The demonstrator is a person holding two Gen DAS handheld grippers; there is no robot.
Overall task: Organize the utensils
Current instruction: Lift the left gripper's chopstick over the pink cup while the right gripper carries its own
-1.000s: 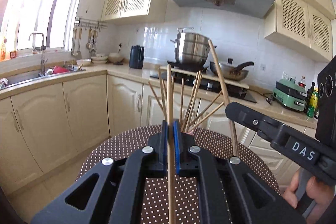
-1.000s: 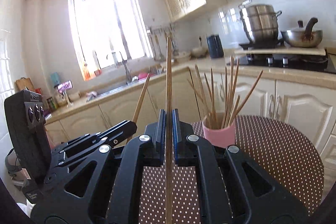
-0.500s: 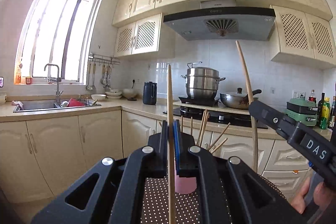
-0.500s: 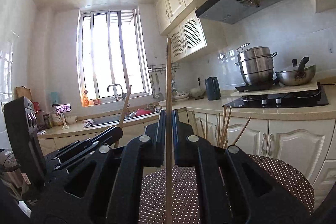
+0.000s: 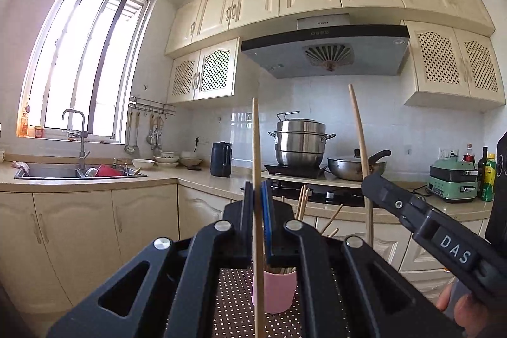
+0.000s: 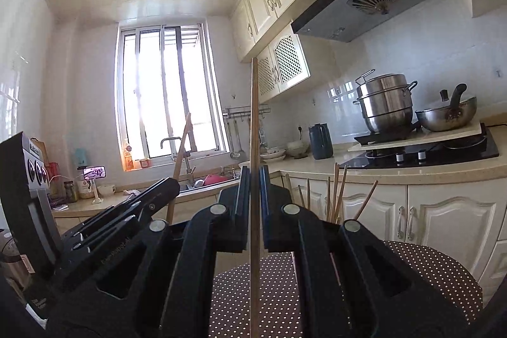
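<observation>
Left wrist view: the left tongs (image 5: 258,205) are clamped tight on a thin, pale wooden chopstick (image 5: 256,148) that stands upright. Beyond them a round pink cup (image 5: 275,290) holding more wooden chopsticks (image 5: 302,201) sits on the brown polka-dot tabletop (image 5: 234,306). At right, the right tongs (image 5: 369,182) pinch another upright chopstick (image 5: 358,129).

Right wrist view: the right tongs (image 6: 252,189) are closed on a darker brown chopstick (image 6: 254,116), held vertical above the dotted tabletop (image 6: 427,268). The left tongs (image 6: 172,184) at left grip their chopstick (image 6: 182,144).

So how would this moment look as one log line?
left tool: shut on chopstick | right tool: shut on chopstick | pink cup: holds chopsticks, on dotted table
</observation>
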